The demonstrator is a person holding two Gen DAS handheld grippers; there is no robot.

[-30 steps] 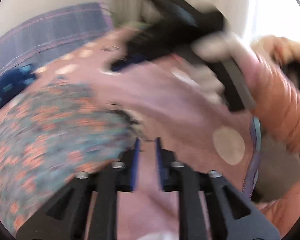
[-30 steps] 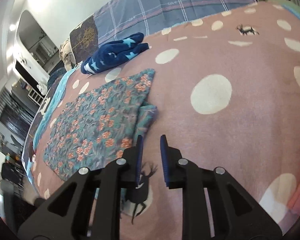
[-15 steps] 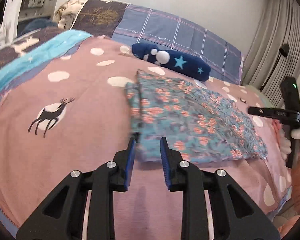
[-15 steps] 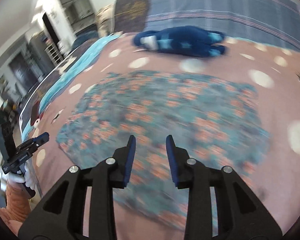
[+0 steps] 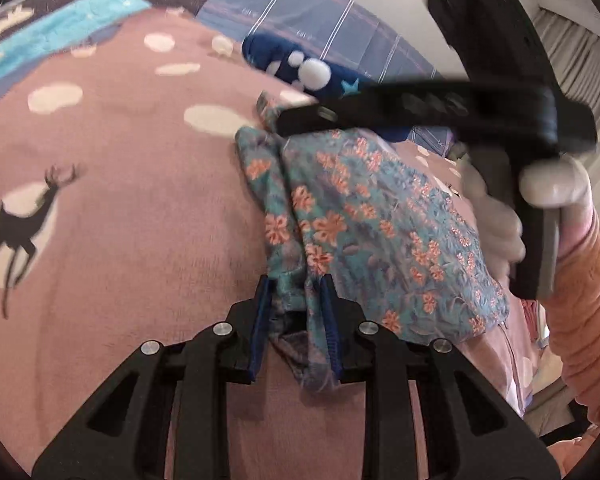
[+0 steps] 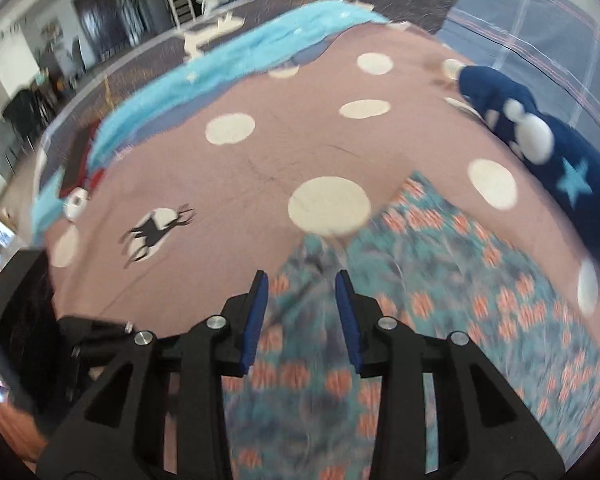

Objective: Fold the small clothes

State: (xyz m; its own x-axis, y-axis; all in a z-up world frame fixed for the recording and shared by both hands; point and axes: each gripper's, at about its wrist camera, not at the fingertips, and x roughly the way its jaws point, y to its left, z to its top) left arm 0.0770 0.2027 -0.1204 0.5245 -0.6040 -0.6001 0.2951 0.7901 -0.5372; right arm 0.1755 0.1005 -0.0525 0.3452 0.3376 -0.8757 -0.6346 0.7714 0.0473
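Together, two grippers over one floral garment (image 5: 364, 216), one navy star-print garment (image 5: 288, 60) behind

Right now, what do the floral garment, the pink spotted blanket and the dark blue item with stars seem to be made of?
The floral garment looks like thin woven cloth, perhaps cotton or rayon: it lies flat and makes soft, fine folds. The pink blanket looks like fleece or flannel: matte, slightly fuzzy surface. The dark blue item seems plush fleece: thick, fuzzy edges, with a white pompom. No fibre can be confirmed.
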